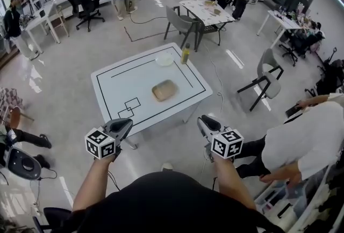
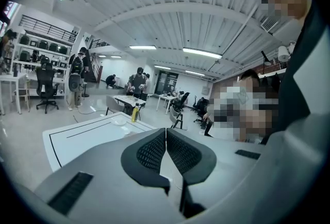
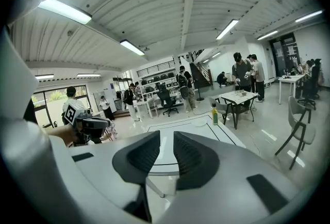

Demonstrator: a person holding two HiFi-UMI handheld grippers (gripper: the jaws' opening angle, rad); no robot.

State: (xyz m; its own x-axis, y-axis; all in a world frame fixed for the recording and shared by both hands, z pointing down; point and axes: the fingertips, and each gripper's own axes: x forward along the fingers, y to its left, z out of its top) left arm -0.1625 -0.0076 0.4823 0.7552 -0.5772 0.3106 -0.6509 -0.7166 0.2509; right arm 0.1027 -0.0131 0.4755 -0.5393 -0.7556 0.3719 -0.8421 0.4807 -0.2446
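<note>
Left gripper (image 1: 124, 123): was clamped shut, empty
Right gripper (image 1: 203, 121): jaws sat apart, empty
Brown dish (image 1: 164, 90): lay 1 o'clock from left, 11 from right

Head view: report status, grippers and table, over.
Left gripper shut, empty; right gripper open, empty. Both short of the white table, touching nothing. Tan item mid-table; plate and yellow bottle at far edge. Nothing between.

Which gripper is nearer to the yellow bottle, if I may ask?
Right. The yellow bottle stands by the right edge of the table; the right gripper is off the near right corner, the left gripper by the near left corner.
</note>
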